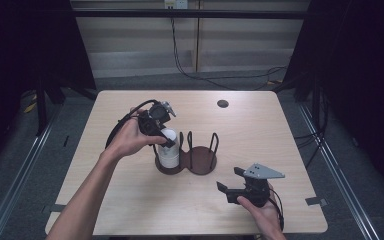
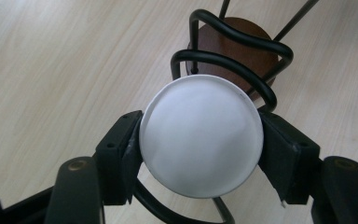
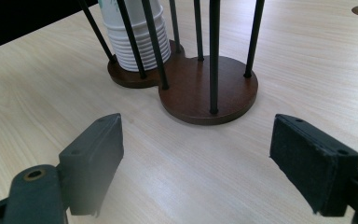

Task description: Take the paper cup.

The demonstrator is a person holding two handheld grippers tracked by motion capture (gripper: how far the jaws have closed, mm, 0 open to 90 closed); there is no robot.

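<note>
We see a pale wooden table [image 1: 130, 210] from above, with a small dark round hole [image 1: 223, 103] near its far edge. Near the table's middle stands a dark brown wooden cup holder [image 1: 200, 162], its base shaped like two joined discs, with thin black wire loops rising from each disc. The disc on our left holds a stack of white paper cups [image 1: 168, 152], standing upside down with the flat bottom of the top cup facing up; the other disc is bare.

A person's left arm reaches in from the bottom left. The left gripper [image 1: 161, 136] comes down on the stack from above. In the left gripper view its two black jaws press against opposite sides of the top cup [image 2: 201, 135], pinching it while it still sits among the wire loops.

The right gripper [image 1: 231, 183] rests low near the table's front right, just in front of the holder. In the right gripper view its jaws stand spread wide with only bare tabletop between them.
</note>
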